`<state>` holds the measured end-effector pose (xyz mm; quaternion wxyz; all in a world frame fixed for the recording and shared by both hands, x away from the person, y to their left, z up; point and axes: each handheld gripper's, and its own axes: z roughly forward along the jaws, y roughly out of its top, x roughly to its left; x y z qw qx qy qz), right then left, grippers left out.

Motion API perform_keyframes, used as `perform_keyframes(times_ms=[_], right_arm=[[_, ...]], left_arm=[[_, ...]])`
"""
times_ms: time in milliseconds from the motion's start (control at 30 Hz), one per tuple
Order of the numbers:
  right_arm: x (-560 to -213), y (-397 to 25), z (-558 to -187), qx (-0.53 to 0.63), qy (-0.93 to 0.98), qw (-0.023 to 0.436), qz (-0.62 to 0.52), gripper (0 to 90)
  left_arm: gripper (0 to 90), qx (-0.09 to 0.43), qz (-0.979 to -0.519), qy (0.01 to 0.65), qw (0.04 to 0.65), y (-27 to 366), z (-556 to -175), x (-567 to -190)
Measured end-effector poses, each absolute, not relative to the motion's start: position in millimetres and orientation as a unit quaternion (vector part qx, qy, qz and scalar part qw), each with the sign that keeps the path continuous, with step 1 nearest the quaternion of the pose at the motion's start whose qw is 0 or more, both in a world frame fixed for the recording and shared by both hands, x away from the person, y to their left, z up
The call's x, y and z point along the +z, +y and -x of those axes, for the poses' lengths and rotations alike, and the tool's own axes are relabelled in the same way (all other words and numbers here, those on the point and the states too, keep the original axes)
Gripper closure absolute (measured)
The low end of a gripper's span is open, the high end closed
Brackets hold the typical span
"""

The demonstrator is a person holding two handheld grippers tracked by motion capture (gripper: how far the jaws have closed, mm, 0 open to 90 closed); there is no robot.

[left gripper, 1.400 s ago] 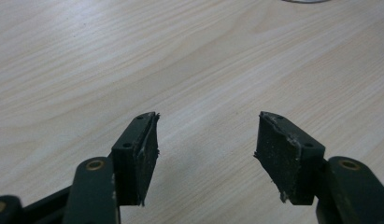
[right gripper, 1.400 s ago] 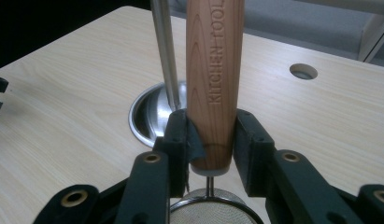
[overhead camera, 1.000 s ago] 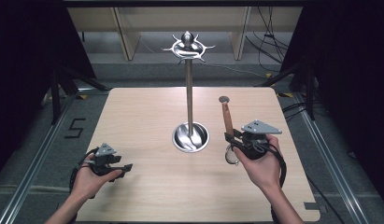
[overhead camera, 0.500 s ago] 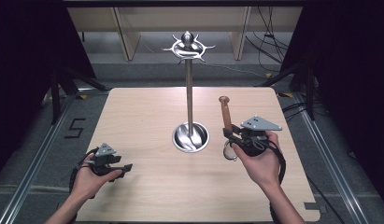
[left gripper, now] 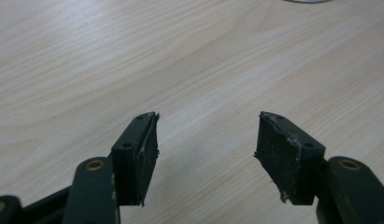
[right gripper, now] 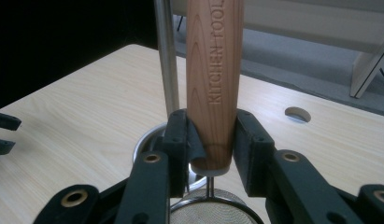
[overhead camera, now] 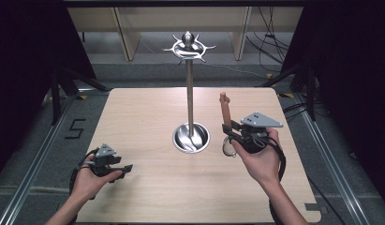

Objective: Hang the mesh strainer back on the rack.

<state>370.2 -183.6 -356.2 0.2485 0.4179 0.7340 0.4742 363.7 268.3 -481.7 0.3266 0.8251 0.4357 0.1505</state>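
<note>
A small strainer has a wooden handle (overhead camera: 225, 110) that points up, and its wire mesh ring (overhead camera: 227, 148) hangs below my right gripper (overhead camera: 229, 130). That gripper is shut on the low end of the handle (right gripper: 214, 70), just right of the metal stand's pole (overhead camera: 189, 93). In the right gripper view the mesh (right gripper: 213, 212) shows under the jaws, with the pole (right gripper: 166, 56) close behind. The stand carries a ring of hooks (overhead camera: 188, 47) at its top and a round dish base (overhead camera: 191, 137). My left gripper (overhead camera: 127, 168) rests low at the table's front left, open and holding nothing (left gripper: 206, 149).
The light wooden table (overhead camera: 143, 112) has a small round hole (right gripper: 297, 114) near its far right. Dark curtains stand to both sides, and floor, cables and wooden shelving lie beyond the far edge.
My right gripper has lifted a little with the strainer, and the handle now stands more upright. The left gripper has stayed where it was.
</note>
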Motion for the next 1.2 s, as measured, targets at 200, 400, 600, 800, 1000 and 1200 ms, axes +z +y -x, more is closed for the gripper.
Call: perform_keyframes(times_ms=[200, 400, 600, 800, 1000, 1200], right_arm=[[-352.3, -181.2, -373.8, 0.481, 0.733, 0.258, -0.406, 69.2], [-348.0, -179.1, -373.4, 0.484, 0.73, 0.244, -0.415, 69.1], [-345.0, -178.5, -377.1, 0.495, 0.723, 0.267, -0.401, 69.1], [-340.0, -176.7, -377.7, 0.496, 0.724, 0.264, -0.4, 69.1], [-336.9, -176.7, -380.1, 0.497, 0.725, 0.274, -0.39, 69.2], [-334.8, -175.6, -381.2, 0.505, 0.721, 0.265, -0.394, 69.1]], left_arm=[[37.7, 0.151, -0.825, 0.436, 0.327, 268.2, -363.6, -481.6], [37.6, 0.147, -0.823, 0.44, 0.327, 268.3, -363.8, -482.5], [37.6, 0.15, -0.825, 0.439, 0.322, 268.6, -363.7, -481.7], [37.6, 0.151, -0.826, 0.436, 0.324, 269.1, -364.0, -481.8], [37.6, 0.151, -0.827, 0.435, 0.323, 269.1, -364.1, -481.9], [37.6, 0.151, -0.826, 0.437, 0.322, 268.9, -364.3, -482.3]])
